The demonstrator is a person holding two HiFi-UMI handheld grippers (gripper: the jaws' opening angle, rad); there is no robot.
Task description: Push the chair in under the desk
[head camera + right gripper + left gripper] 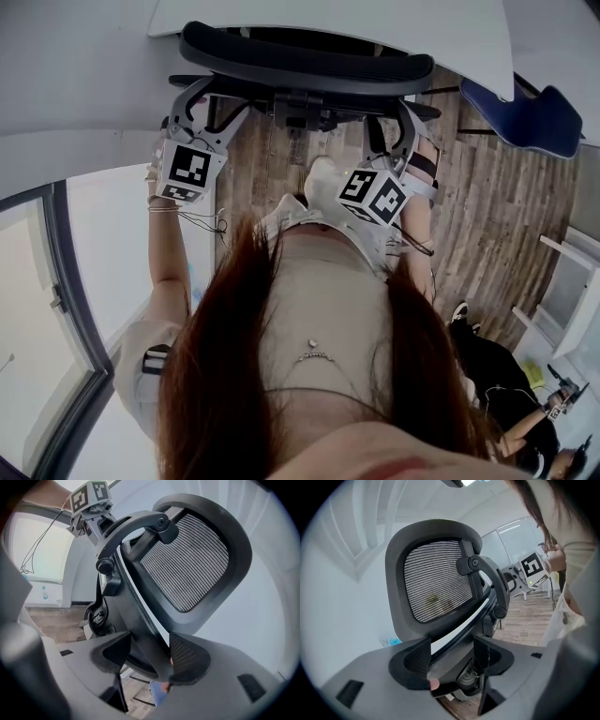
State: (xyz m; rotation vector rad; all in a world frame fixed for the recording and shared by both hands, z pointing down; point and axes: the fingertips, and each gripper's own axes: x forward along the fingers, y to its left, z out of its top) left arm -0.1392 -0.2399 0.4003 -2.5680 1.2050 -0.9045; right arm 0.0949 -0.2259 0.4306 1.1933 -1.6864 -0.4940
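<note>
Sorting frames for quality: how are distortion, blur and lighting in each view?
Head view: even light, curved edges, hair masking the lower half. Left gripper view: black fisheye ring, chair mesh sharp, near jaws soft. Right gripper view: same ring, window washed out bright.

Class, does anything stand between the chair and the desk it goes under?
Nothing visible does. The chair is right at the desk edge, and the blue chair stands off to the right, outside that path.

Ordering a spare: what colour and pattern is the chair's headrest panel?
Headrest panel: grey ribbed mesh, dark frame; best in right gripper view.
</note>
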